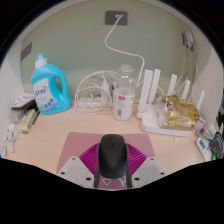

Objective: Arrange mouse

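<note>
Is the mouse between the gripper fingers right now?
Yes, the black mouse sits between the two fingers of the gripper, on the desk in front of the clear bottle.

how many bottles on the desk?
2. A blue bottle stands at the back, left of the tangled cables. A clear bottle stands beyond the mouse, which sits between the open gripper fingers. Clutter at the sides could hide more.

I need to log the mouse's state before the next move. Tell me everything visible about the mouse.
The mouse is black with a smooth, matte, plastic-looking domed shell; no cable shows. It lies flat on a pink mouse mat on the pale wooden desk, long axis pointing away from the camera. It sits between the fingers of the gripper, whose pads flank its near end; whether they press on it cannot be told.
</note>
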Tool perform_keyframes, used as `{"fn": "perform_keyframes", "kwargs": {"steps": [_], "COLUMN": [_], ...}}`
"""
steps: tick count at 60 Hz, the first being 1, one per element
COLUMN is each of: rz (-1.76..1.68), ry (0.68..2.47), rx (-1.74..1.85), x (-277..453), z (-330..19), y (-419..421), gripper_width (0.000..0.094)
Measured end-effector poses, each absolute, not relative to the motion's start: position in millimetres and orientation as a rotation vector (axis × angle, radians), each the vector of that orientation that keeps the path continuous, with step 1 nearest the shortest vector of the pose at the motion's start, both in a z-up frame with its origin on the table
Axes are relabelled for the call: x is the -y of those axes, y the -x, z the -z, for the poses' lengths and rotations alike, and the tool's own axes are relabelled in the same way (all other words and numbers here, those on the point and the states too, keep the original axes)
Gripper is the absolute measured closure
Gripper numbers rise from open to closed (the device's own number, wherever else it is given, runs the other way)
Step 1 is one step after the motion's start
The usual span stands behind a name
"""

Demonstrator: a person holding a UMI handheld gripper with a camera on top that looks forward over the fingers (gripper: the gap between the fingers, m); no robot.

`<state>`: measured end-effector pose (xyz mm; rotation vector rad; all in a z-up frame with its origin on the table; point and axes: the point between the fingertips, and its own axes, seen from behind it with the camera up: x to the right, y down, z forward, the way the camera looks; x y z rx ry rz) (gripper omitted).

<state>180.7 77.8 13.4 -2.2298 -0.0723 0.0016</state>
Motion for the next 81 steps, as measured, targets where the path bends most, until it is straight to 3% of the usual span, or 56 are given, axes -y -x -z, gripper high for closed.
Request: {"fn": "perform_keyframes", "kwargs": {"steps": [10, 12, 17, 18, 20, 41, 53, 81], "rz": [-0.025, -0.002, 0.026, 0.026, 0.033, 0.145, 0.173, 0.152], "ry": [2.286, 2.291, 2.302, 2.302, 2.3, 2.147, 2.103, 2.087], "rx": [0.098, 0.111, 0.122, 0.123, 0.119, 0.088, 0.073, 0.047], "x": [-71.4, -70.0, -66.1, -64.9, -62.3, 22.3, 100.8, 176.7], "z": [13.0, 13.4, 8.2, 5.6, -0.9, -126.7, -175.9, -199.6], "y": [-172.4, -174.7, -175.1, -174.4, -174.3, -154.4, -139.4, -119.8], "gripper_width": [0.0455, 0.0377, 0.0081, 0.0071, 0.0111, 0.0085, 0.0082, 0.009]}}
